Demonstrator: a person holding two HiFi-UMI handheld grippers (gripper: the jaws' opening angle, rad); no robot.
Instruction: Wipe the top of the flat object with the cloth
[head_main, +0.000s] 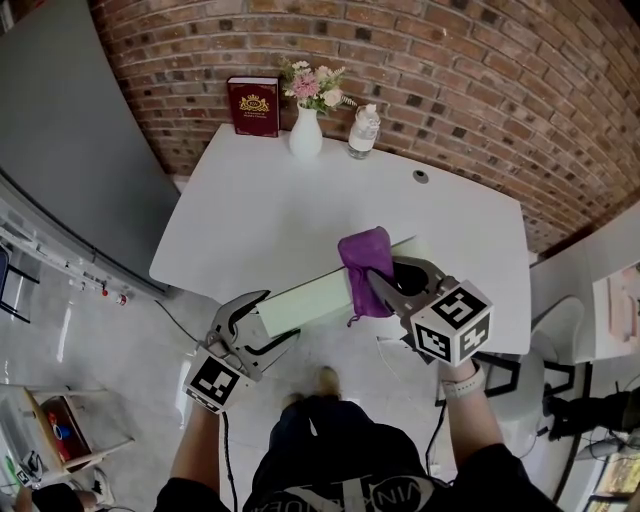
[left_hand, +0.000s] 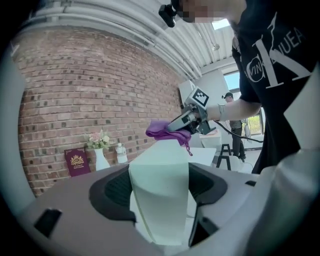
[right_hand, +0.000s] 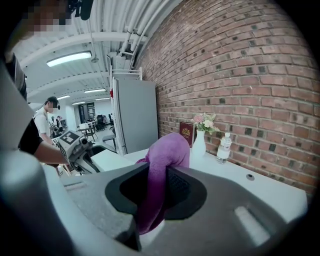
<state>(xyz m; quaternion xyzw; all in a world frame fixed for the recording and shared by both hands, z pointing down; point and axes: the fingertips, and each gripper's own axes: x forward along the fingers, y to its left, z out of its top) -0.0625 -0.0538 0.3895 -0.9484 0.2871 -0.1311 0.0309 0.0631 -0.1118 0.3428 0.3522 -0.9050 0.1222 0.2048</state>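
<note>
**Surface and room.** A white table with rounded corners (head_main: 270, 220) stands against a red brick wall (head_main: 450, 60). A grey panel (head_main: 70, 130) flanks it on the left, over a pale grey floor (head_main: 110, 350). Along the table's back edge stand a dark red book with a gold crest (head_main: 253, 106), a white vase of pink and white flowers (head_main: 305, 135) and a clear plastic bottle (head_main: 364, 133). A small round grey grommet (head_main: 421, 176) is set in the tabletop to the right.

**Grippers.** The left gripper (head_main: 270, 320) has its jaws spread wide and clamped on the near end of the long, pale green flat object (head_main: 310, 300). That end is off the table's near edge; the far end reaches over the table. The right gripper (head_main: 385, 270) has its jaws closed on a purple cloth (head_main: 362, 250). The cloth is bunched up between them and draped over the top of the flat object at its far end.

**Markings.** Each gripper carries a cube with black-and-white square markers. The book's lettering is too small to read. The person's black shirt bears white lettering, only partly legible.
</note>
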